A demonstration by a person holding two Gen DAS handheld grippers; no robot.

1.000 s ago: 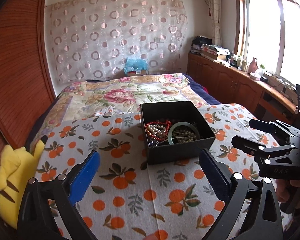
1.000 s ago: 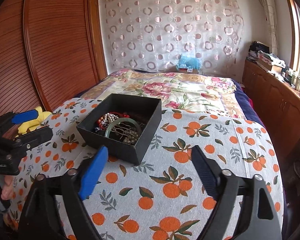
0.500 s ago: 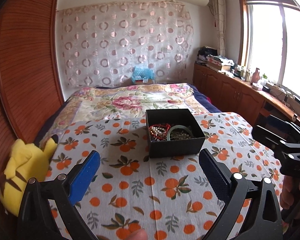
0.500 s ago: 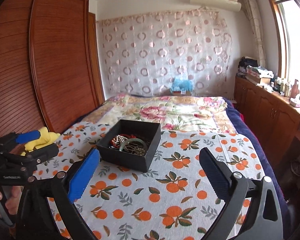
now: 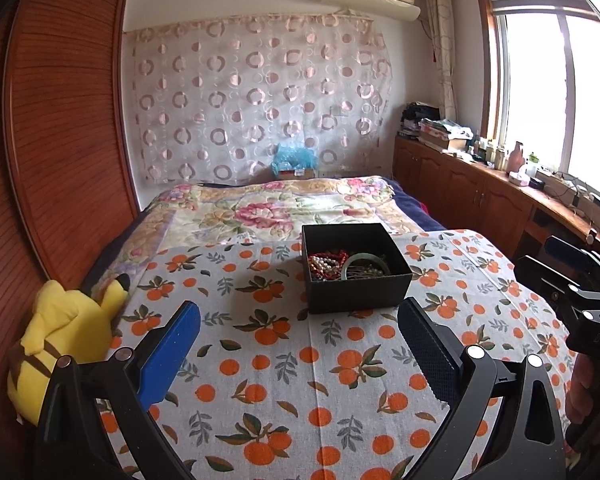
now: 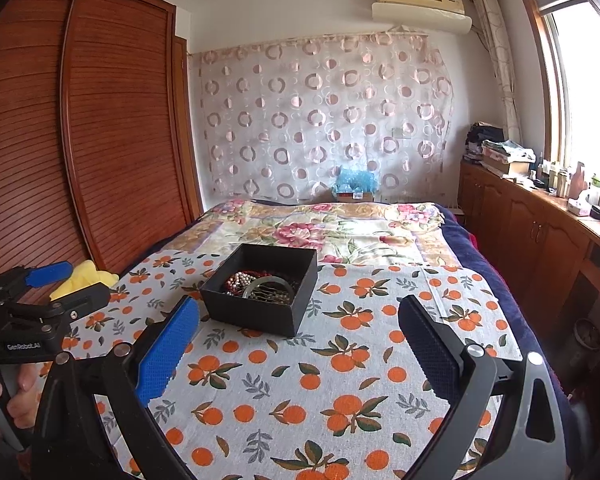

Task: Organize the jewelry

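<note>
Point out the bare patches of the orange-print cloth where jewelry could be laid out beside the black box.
Free: the wide stretch of orange-print cloth between the black box and both grippers, the strip between the box and the yellow plush, and the cloth right of the box. Crowded: only inside the box, where beads and a green bangle pile together.

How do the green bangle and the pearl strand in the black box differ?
The green bangle is one smooth, rigid ring; the pearl strand is a loose heap of small whitish beads. The bangle lies toward the window side of the black box, the pearls toward the wardrobe side. Both rest inside the box, untouched by either gripper.
</note>
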